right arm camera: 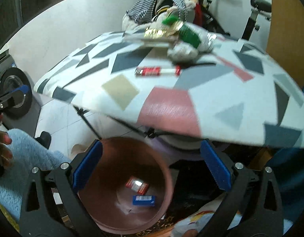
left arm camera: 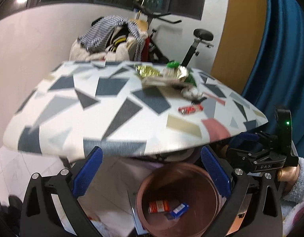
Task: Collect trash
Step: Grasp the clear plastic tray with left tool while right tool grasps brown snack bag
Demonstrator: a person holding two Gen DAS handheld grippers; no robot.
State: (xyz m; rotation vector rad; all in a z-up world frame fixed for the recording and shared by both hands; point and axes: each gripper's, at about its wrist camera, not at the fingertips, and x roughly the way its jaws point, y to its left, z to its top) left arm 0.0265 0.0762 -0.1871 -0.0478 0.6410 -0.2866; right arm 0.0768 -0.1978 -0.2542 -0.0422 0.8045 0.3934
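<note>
Jaws of both grippers stand wide apart and grasp nothing: the left gripper (left arm camera: 151, 175) and the right gripper (right arm camera: 151, 167) each show two blue ribbed pads spread over a round reddish-brown plastic bin (left arm camera: 177, 201) (right arm camera: 124, 187). The bin sits below the jaws, toward the right pad in the left wrist view and toward the left pad in the right wrist view. On its bottom lie a small red packet (left arm camera: 158, 206) (right arm camera: 137, 185) and a small blue packet (left arm camera: 178, 209) (right arm camera: 144, 200), close together. Ahead of and above both jaws spreads a padded surface (left arm camera: 104, 106) (right arm camera: 221, 98) covered in white cloth printed with grey, beige and pink shapes. A flat red wrapper (left arm camera: 190, 109) (right arm camera: 157, 71) lies on it nearest the jaws; beyond it sits a heap of crumpled trash (left arm camera: 171, 77) (right arm camera: 181, 39), gold foil, green pieces and white paper, blurred. Behind the surface are piled clothes (left arm camera: 110, 37) and an exercise bike (left arm camera: 199, 39). A light blue fleece sleeve (right arm camera: 27, 154) shows left of the right jaws.
</note>
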